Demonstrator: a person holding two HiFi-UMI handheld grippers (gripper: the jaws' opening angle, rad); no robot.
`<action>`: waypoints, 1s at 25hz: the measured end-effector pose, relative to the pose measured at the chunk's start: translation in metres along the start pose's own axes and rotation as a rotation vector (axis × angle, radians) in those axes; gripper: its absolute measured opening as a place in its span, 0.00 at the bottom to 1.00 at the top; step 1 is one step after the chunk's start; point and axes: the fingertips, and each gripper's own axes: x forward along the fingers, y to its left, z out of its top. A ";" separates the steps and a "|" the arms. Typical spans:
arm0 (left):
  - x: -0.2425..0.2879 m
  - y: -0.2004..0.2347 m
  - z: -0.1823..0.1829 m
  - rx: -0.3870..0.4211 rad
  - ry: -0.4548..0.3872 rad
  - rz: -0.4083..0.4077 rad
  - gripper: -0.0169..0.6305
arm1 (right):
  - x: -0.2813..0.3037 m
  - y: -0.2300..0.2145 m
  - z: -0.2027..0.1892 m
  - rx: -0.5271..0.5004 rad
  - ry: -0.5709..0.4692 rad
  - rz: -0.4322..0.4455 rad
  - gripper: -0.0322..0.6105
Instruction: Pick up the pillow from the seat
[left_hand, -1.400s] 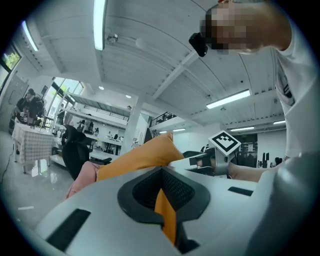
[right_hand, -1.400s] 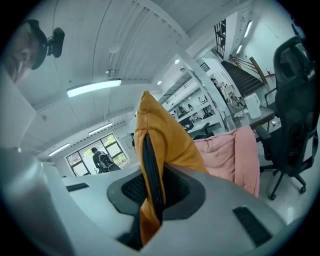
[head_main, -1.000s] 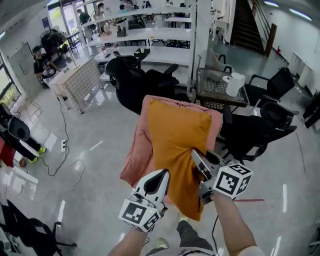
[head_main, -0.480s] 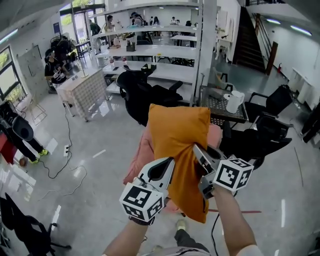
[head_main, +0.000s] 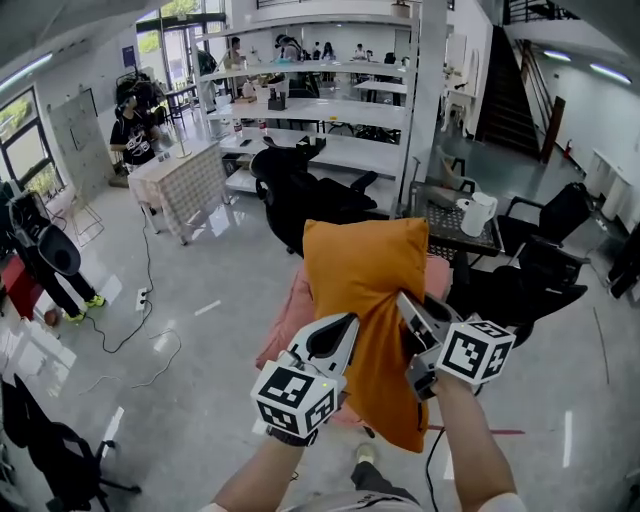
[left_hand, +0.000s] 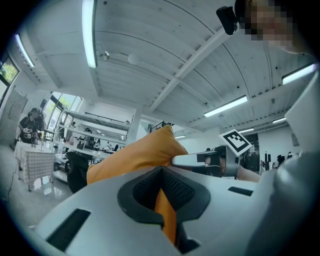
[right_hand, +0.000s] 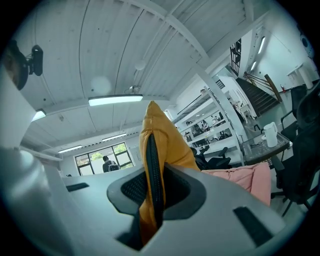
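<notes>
An orange pillow hangs in the air in front of me, held up by both grippers. My left gripper is shut on its left edge, and orange fabric shows pinched between its jaws. My right gripper is shut on the right edge, with the pillow's black zipper seam squeezed between its jaws. Below and behind the pillow lies a pink cushion on the seat; its edge also appears in the right gripper view.
Black office chairs stand behind and to the right. A mesh table carries a white kettle. Long white desks fill the back. People stand at the far left. A cable runs across the floor.
Both grippers have lifted the orange pillow higher and more upright, away from the pink cushion. The view has tilted up a little.
</notes>
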 end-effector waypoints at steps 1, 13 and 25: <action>-0.002 -0.001 0.001 0.002 -0.002 0.000 0.04 | -0.001 0.002 0.000 0.000 -0.002 0.001 0.15; -0.012 -0.008 -0.003 0.008 -0.006 0.007 0.04 | -0.013 0.008 -0.008 -0.020 -0.002 -0.011 0.15; -0.014 -0.010 -0.008 0.005 -0.003 0.018 0.04 | -0.016 0.008 -0.012 -0.020 -0.004 -0.008 0.15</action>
